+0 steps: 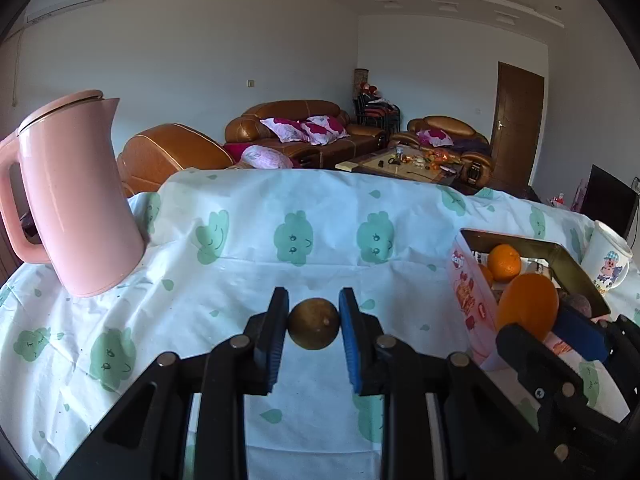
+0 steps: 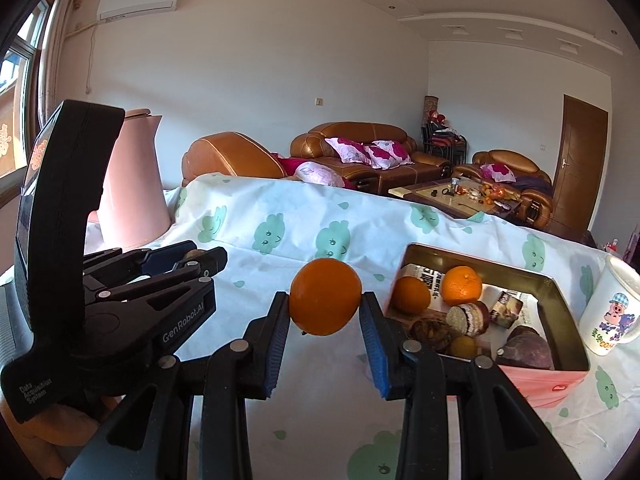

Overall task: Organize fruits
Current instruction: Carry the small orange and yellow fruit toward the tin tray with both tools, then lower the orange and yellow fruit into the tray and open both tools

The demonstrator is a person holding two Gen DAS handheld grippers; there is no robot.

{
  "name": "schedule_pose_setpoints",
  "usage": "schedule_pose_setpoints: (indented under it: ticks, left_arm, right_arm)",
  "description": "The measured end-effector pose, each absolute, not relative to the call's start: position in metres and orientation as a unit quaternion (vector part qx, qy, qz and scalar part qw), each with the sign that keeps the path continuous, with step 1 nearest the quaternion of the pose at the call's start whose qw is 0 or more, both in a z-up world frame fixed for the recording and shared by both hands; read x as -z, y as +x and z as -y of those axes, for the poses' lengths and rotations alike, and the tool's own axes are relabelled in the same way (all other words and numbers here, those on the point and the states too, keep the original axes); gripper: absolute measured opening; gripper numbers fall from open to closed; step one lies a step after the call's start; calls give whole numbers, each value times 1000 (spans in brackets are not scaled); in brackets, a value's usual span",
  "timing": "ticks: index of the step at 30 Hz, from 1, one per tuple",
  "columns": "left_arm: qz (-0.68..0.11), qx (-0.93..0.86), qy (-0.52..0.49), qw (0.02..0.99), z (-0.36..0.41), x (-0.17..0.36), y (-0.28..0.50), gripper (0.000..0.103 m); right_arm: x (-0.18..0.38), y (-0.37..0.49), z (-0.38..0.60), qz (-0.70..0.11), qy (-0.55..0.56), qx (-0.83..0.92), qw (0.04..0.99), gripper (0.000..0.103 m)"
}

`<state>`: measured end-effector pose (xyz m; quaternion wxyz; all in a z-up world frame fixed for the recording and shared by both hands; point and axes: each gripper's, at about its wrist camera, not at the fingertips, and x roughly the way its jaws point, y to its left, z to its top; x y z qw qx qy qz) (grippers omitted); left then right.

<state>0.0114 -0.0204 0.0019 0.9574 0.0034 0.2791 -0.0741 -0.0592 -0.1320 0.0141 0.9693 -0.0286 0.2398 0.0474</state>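
Observation:
My left gripper [image 1: 314, 322] is shut on a small round brown fruit [image 1: 314, 329] and holds it above the cloth-covered table [image 1: 280, 272]. My right gripper [image 2: 325, 312] is shut on an orange [image 2: 325, 297], held just left of the pink tin box [image 2: 552, 384]. In the left wrist view the right gripper [image 1: 560, 324] and its orange [image 1: 528, 305] show at the right, by the box [image 1: 468, 292]. The box holds two oranges [image 2: 462, 285], a small yellow fruit [image 2: 463, 346], dark purple and brown fruits [image 2: 528, 346] and small packets. The left gripper shows at the left in the right wrist view [image 2: 192, 258].
A pink kettle [image 1: 76, 196] stands at the table's left back. A white cartoon mug [image 2: 610, 308] stands right of the box. Behind the table are brown leather sofas [image 2: 360, 152] and a coffee table [image 2: 456, 196].

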Motion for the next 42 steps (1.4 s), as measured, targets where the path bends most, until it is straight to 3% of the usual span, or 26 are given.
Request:
schedule_pose_setpoints:
  ticks: [23, 42]
  left_arm:
    - [-258, 167, 23, 951, 142, -18, 14, 27]
    - [-303, 181, 28, 935, 195, 3, 54, 27]
  right_arm:
    - [-28, -53, 261, -214, -15, 103, 971, 38]
    - [-11, -2, 311, -273, 5, 115, 955, 38]
